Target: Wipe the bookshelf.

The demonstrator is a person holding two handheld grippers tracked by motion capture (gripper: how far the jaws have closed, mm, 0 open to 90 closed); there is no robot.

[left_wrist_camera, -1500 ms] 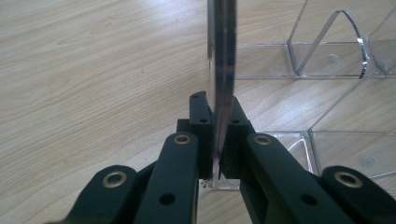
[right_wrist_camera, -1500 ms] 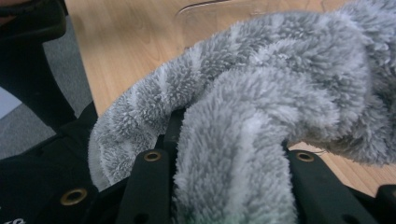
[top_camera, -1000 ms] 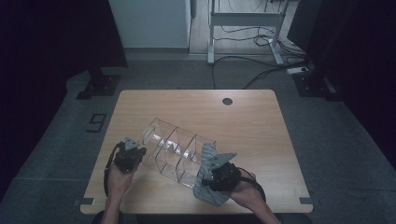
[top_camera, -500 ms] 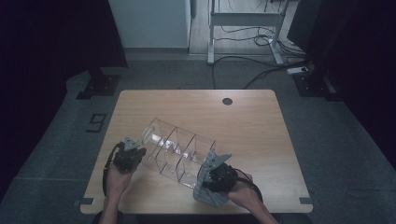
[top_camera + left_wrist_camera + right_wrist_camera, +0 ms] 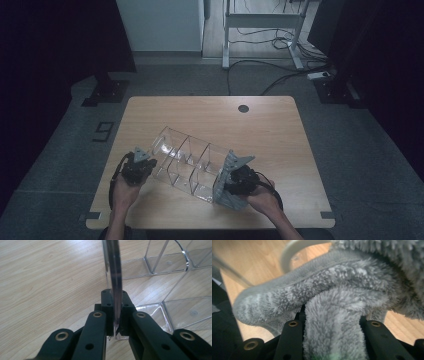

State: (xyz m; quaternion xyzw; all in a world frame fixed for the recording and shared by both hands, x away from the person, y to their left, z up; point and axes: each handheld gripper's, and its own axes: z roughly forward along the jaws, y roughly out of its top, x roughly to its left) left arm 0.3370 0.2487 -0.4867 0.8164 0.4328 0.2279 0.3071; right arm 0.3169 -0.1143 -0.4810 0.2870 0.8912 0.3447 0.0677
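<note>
I've got the left gripper (image 5: pixel 115 315) clamped on the organizer (image 5: pixel 187 162) wall, the right gripper (image 5: pixel 332 322) pinching the cloth (image 5: pixel 227 177); wipe slow, steady pressure.

The table (image 5: pixel 280 135) is seen in light wood, marked with a pale brown grain, and a small dark round spot (image 5: pixel 243 108) is set near its far edge. The organiser (image 5: pixel 187 162) is made of clear, colourless plastic, so that the wood grain is shown through its walls; its edges are caught as pale lines. The cloth (image 5: pixel 342 290) is grey and fluffy, with lighter tips on its pile. Both the left gripper (image 5: pixel 116 315) and the right gripper (image 5: pixel 332 322) are black, with brass-coloured rings around the holes in their arms. The floor (image 5: pixel 360 150) is covered in dull grey.
</note>
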